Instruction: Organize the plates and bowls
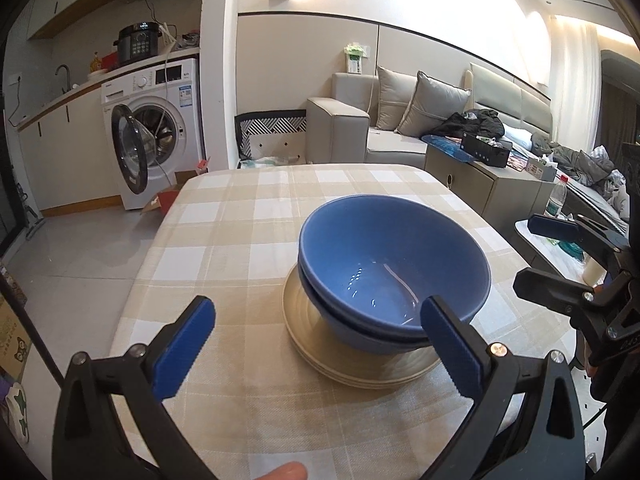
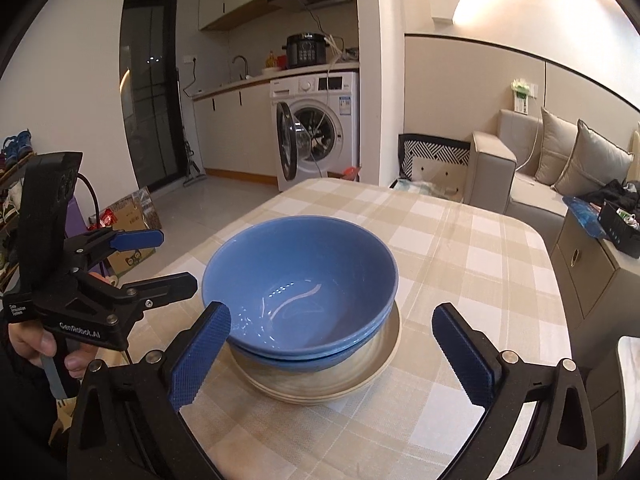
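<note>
Two blue bowls (image 1: 394, 256) are nested one in the other on a stack of cream plates (image 1: 298, 320), on the checked tablecloth. The same bowls (image 2: 300, 276) and plates (image 2: 384, 354) show in the right wrist view. My left gripper (image 1: 316, 344) is open and empty, just short of the stack on its near left side. My right gripper (image 2: 334, 344) is open and empty, with its jaws to either side of the near edge of the stack. Each gripper shows in the other's view, the right one (image 1: 532, 256) and the left one (image 2: 176, 258).
The table (image 1: 240, 216) has a beige checked cloth and rounded corners. A washing machine (image 1: 156, 128) with its door open stands beyond the far left. A sofa (image 1: 400, 128) and a low cabinet (image 1: 492, 184) with clutter and a water bottle (image 1: 558, 198) are to the right.
</note>
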`<state>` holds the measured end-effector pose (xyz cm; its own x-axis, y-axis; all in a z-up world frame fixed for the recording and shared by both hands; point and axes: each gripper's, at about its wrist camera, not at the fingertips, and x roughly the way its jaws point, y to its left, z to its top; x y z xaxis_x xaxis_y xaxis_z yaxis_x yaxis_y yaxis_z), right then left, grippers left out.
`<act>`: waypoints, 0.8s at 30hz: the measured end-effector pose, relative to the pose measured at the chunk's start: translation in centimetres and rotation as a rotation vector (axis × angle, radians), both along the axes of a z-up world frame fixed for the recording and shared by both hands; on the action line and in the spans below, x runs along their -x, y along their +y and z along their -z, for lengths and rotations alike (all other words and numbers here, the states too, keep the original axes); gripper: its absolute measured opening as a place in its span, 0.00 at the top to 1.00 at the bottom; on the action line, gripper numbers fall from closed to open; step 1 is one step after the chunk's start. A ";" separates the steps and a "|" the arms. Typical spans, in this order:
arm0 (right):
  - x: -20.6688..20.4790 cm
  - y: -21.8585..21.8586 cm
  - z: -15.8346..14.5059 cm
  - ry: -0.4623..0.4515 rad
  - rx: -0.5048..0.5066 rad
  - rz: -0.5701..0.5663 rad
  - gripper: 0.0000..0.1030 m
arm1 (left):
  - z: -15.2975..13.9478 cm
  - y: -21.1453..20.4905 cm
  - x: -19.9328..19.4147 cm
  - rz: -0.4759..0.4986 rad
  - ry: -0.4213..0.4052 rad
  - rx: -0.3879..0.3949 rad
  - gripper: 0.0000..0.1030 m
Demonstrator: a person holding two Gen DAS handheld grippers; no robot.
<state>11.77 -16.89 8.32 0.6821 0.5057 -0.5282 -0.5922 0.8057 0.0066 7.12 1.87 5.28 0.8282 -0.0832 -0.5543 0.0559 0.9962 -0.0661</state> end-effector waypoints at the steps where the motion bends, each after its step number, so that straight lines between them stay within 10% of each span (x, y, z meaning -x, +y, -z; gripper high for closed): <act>1: 0.5 -0.3 0.2 -0.017 -0.005 0.005 0.00 | 0.0 0.0 0.4 -0.005 -0.012 -0.004 0.00; 24: 5.5 -2.7 4.2 -0.119 -0.072 0.017 0.00 | 3.6 0.1 4.6 -0.070 -0.098 -0.036 0.00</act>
<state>6.23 -19.62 4.07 0.7469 0.5271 -0.4054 -0.5784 0.8158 -0.0049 2.52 1.98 1.71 0.8816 -0.0049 -0.4720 -0.0096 0.9996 -0.0283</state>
